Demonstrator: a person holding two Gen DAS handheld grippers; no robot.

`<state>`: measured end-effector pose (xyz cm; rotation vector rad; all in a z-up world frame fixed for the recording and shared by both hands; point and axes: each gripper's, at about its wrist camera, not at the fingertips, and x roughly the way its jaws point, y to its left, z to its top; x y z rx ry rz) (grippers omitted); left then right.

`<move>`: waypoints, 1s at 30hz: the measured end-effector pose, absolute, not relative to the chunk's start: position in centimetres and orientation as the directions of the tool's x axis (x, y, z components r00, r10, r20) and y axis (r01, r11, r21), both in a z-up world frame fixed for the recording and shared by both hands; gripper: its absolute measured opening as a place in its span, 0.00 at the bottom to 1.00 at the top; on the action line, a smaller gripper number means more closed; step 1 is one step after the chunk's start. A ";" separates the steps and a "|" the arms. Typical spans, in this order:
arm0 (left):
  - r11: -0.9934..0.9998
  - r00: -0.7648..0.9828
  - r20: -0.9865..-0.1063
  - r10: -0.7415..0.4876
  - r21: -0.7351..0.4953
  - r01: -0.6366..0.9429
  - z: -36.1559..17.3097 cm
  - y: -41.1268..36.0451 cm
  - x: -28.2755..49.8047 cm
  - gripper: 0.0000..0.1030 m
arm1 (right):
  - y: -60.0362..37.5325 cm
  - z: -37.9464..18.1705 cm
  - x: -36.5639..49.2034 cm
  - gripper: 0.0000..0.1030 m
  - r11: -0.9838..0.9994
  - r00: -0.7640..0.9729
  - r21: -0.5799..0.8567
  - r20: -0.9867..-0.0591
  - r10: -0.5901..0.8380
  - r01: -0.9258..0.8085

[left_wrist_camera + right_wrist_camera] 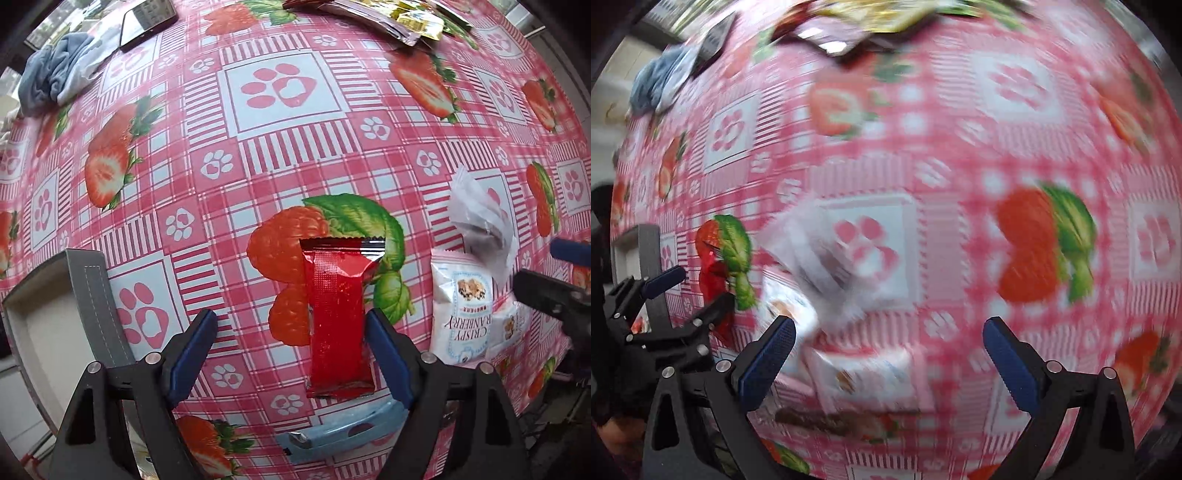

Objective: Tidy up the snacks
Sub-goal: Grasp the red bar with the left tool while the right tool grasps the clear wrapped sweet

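1. While its jaws stand spread, the left gripper (291, 332) straddles a red snack packet (338, 325) lying flat on the strawberry tablecloth (280, 155).
2. Beside it rests a white cranberry crisp packet (461, 314).
3. Blurred, the right gripper (886, 354) gapes wide, grasping nothing.

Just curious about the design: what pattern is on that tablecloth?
The tablecloth is pink-and-white plaid with paw prints and strawberries, clearest in the left wrist view.

Glossy crinkled foil on the red snack packet (338, 325); beside it, smooth white plastic wrapper (461, 314); beneath, shiny printed vinyl tablecloth (280, 155); far off, soft blue cloth (55, 74).
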<state>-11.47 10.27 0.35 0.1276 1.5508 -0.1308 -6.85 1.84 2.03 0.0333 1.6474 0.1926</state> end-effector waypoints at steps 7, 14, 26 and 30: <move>0.989 0.002 -1.000 -0.009 -0.009 0.148 -0.1 10.0 -9.4 0.91 | 6.4 0.5 -3.8 0.99 0.965 -0.113 0.085 -0.992 0.059 -0.248; 0.987 -0.009 -1.000 0.001 0.000 0.160 -1.0 9.3 -9.6 1.00 | 8.7 -1.1 -3.3 1.00 0.942 -0.084 0.017 -0.996 -0.012 -0.334; 0.990 -0.009 -1.000 0.009 0.008 0.143 -0.6 9.1 -9.6 0.95 | 9.3 -1.2 -3.2 0.85 0.942 -0.105 0.018 -0.994 -0.019 -0.334; 0.979 0.024 -1.000 -0.004 0.001 0.203 0.4 7.8 -9.7 0.72 | 10.2 0.4 -3.6 0.36 0.926 -0.060 0.009 -0.998 -0.015 -0.378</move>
